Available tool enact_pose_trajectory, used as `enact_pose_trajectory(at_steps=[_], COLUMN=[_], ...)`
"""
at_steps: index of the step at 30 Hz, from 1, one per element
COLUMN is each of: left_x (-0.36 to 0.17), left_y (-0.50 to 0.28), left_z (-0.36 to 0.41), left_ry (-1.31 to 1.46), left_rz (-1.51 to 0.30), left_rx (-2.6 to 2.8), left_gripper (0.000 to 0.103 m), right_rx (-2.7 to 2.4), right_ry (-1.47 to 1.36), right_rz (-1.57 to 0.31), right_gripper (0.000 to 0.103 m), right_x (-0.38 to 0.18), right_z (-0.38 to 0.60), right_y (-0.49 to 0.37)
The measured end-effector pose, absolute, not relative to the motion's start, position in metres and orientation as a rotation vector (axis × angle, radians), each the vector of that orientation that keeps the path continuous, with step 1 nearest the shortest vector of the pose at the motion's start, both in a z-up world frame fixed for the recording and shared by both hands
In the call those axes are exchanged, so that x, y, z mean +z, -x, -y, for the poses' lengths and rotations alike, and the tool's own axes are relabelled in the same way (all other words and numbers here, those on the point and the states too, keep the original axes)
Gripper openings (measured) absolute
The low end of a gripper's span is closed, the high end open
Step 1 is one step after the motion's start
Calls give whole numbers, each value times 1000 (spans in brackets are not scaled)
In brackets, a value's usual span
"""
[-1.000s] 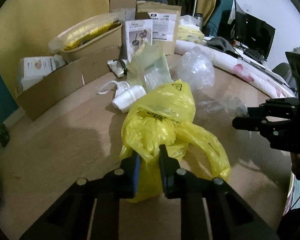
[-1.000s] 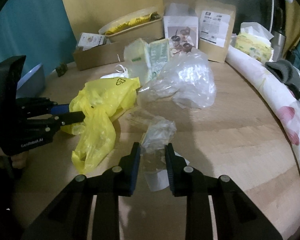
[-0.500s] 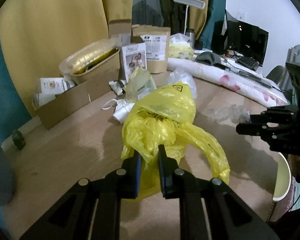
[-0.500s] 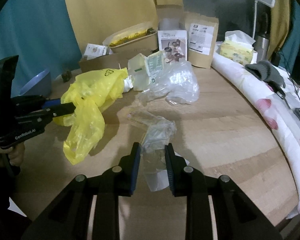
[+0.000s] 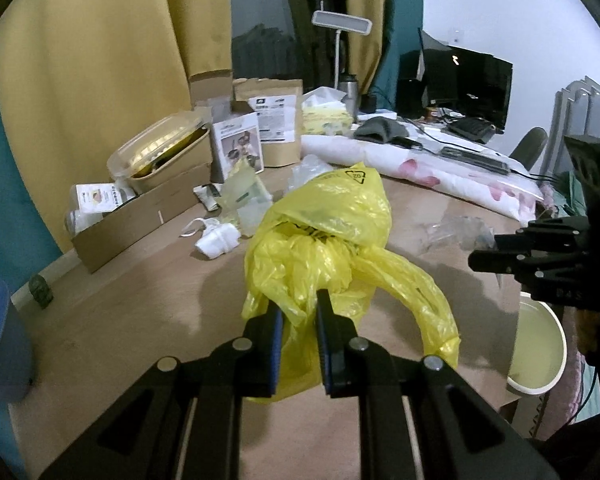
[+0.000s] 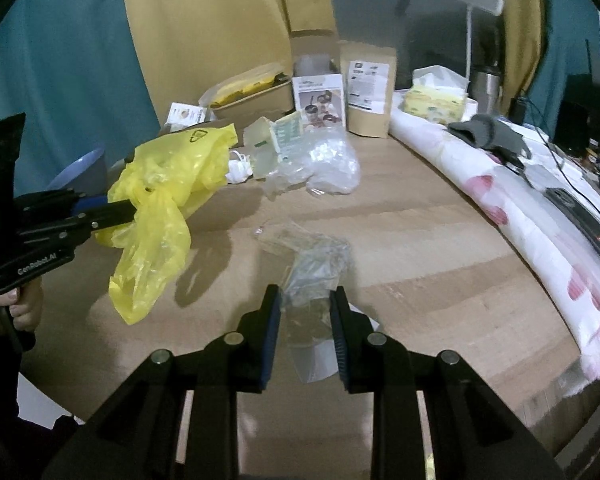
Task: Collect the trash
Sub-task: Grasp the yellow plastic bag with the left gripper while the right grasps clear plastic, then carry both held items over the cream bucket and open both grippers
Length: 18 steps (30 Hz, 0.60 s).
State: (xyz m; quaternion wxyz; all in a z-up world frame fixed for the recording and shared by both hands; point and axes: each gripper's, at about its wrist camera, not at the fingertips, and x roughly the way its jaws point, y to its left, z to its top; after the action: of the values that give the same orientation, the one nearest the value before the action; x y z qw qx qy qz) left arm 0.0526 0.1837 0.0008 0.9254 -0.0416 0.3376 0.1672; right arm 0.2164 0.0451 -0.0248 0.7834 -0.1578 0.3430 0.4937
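Yellow plastic bag [image 5: 320,236] hung bunched between left gripper [image 5: 298,312] pads, nearly closed on it. Right gripper [image 6: 305,306] pinched clear plastic wrapper [image 6: 314,264] ahead of its tips. Both looked light, limp, slippery; grip gathered folds.

A wooden table [image 6: 440,248] carries the clutter. Against the yellow curtain stands a brown kraft pouch [image 6: 370,92], the landmark here. Just left of it is a white product box [image 6: 320,96], further left a shallow cardboard tray [image 5: 140,208]. In front of the pouch lie clear plastic bags [image 6: 328,160]. To its right runs a rolled floral cloth [image 6: 520,200].
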Motion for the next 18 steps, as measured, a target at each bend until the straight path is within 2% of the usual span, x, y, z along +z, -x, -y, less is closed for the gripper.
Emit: enact_pose_trajectory(at_steps=[18], left_x=[9], left_y=[-64], left_z=[-105], left_ry=[10], left_rz=[-678], left_rx=[242], left_gripper=[14], right_rx=[943], right_ry=[238], right_rz=[-737], right_gripper=[23], right_x=[-33], right_z=[64], right_y=[-224])
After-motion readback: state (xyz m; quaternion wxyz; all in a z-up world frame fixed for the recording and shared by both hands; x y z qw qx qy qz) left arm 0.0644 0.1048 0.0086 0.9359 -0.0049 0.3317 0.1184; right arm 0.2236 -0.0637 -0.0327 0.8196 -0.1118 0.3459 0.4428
